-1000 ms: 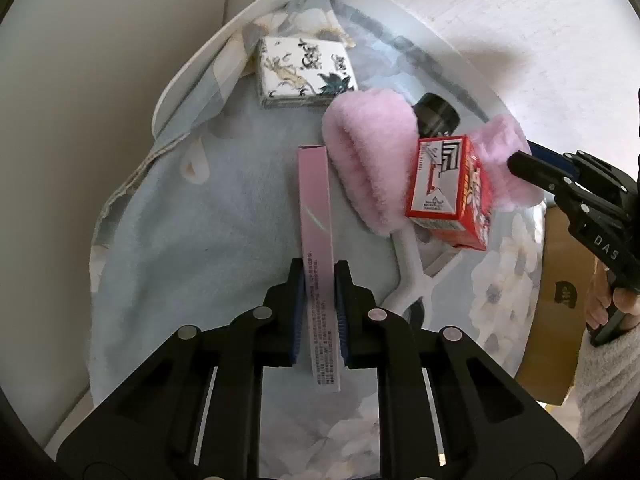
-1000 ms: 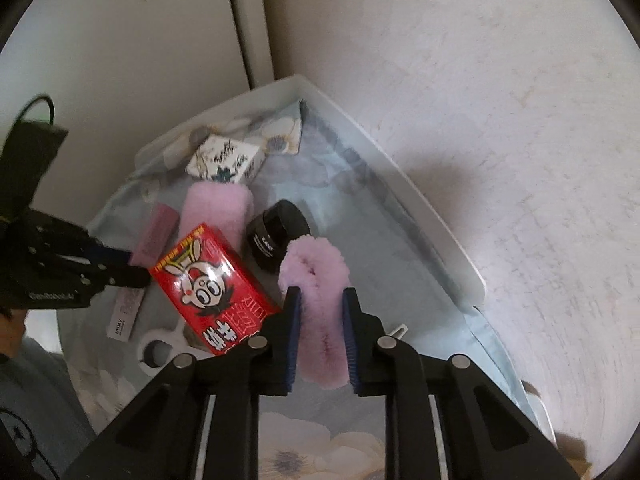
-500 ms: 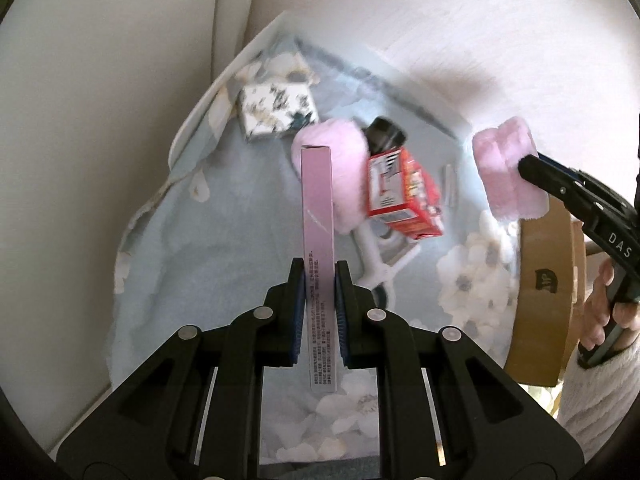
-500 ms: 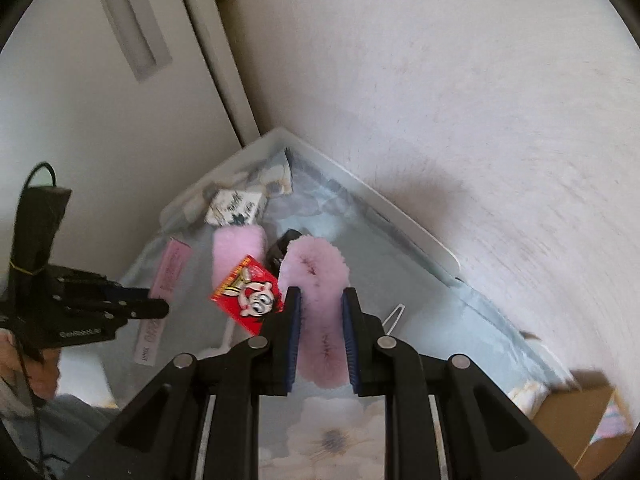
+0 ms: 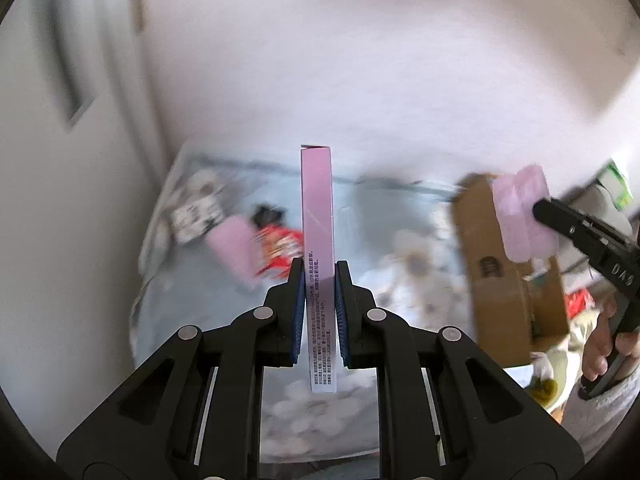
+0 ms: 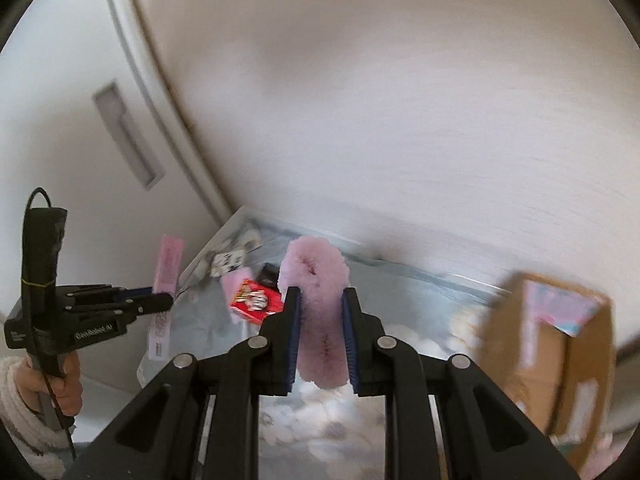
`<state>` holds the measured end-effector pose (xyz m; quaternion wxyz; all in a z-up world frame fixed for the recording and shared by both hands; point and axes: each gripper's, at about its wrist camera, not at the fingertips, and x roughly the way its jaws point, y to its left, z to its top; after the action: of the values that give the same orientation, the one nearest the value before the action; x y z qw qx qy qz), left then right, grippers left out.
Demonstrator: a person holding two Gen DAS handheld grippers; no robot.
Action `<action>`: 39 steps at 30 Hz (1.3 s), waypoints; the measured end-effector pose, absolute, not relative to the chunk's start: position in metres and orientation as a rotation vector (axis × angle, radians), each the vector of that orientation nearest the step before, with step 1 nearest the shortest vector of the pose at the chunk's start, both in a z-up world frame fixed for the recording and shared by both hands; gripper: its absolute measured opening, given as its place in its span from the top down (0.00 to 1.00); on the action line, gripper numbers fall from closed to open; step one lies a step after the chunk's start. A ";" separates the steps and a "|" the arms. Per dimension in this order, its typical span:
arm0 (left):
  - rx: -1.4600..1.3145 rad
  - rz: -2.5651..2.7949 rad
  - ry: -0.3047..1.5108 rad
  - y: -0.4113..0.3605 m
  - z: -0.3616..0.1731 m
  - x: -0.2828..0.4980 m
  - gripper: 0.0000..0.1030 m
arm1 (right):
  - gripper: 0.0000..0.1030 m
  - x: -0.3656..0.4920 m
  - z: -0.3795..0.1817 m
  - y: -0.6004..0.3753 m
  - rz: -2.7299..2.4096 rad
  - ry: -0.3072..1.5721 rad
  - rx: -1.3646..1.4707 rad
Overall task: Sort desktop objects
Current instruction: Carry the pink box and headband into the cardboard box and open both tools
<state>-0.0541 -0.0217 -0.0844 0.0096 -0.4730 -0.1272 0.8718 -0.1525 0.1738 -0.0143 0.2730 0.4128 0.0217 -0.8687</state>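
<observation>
- Gripping a long, slim pink cardboard box [image 5: 317, 216], our left gripper [image 5: 319, 280] has its jaws clenched on the box's printed lower part; the box stands upright in the centre of the left wrist frame, raised above the floral blue cloth [image 5: 192, 312].
- In the right wrist frame we see our right gripper [image 6: 319, 300] with jaws pressed on a fluffy pink oval pad [image 6: 316, 280], at centre, lifted off the cloth.
- At the right edge of that frame stands a brown cardboard carton [image 6: 556, 364], blurred.
- Left on the cloth, at centre left, lie a red printed snack box [image 6: 256, 301], a second pink fluffy pad [image 6: 233, 282], a small black jar [image 6: 269, 273] and a black-and-white patterned box [image 6: 227, 260].
</observation>
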 end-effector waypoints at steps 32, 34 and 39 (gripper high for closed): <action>-1.290 2.174 0.146 0.322 -0.077 -0.160 0.89 | 0.82 -0.067 -0.049 0.382 -2.834 -0.399 1.357; -1.301 2.165 0.153 0.326 -0.080 -0.166 0.84 | 0.82 -0.071 -0.051 0.384 -2.818 -0.406 1.368; -1.298 2.216 0.122 0.323 -0.077 -0.178 0.03 | 0.38 -0.082 -0.057 0.393 -2.707 -0.584 1.383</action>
<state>-0.1782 0.3226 -0.0767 0.2815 -0.4846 0.0454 0.8270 -0.0821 0.3934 -0.0570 0.0230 0.4468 -0.1887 -0.8742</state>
